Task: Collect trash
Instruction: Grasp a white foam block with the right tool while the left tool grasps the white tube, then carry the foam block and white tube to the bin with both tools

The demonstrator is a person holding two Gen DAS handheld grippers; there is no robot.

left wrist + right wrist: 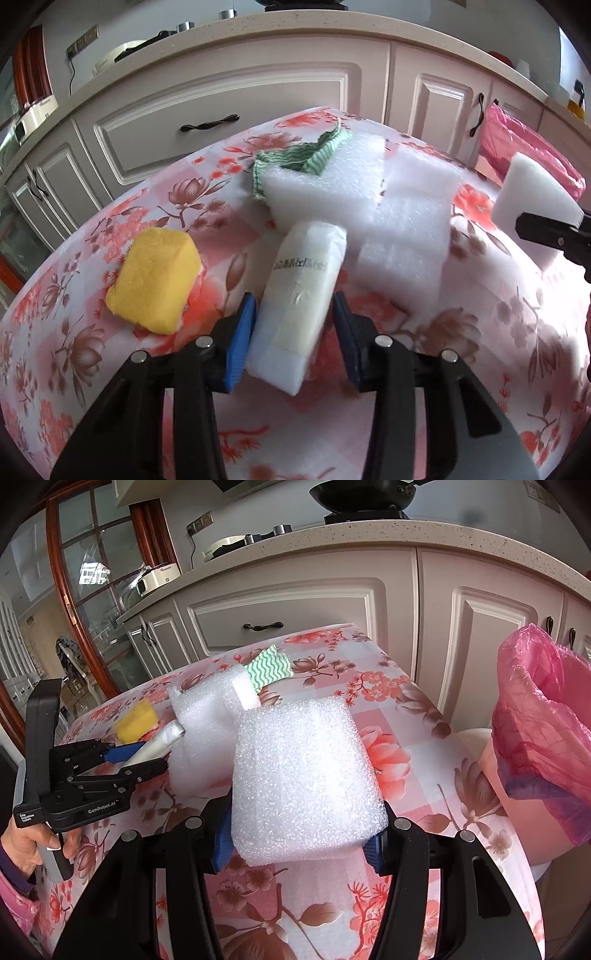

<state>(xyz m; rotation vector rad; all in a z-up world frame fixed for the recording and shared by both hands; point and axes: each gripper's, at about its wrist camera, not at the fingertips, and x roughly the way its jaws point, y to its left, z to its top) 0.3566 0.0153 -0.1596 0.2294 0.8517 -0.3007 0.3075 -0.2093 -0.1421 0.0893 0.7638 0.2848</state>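
Left gripper point(293, 325) closing round a white foam-wrapped packet point(301, 295) at 6 o'clock in left wrist view. Blue pads point(242, 339) right up against its sides, real squeeze or not — couldn't tell. Packet lay on the floral tablecloth point(110, 221), far end propped on the foam sheets point(354, 192). Yellow sponge point(155, 278) at 9 o'clock of the packet, close but apart. Green striped cloth point(314, 157) at 12, partly tucked under the foam.

Right gripper point(301, 834) clamped on a white foam block point(303, 775), held up off the table, dead center in right wrist view. Pink-bagged trash bin point(546, 738) at 3 o'clock, beside the table edge. Hand point(33, 843) on left gripper's handle at 8 o'clock.
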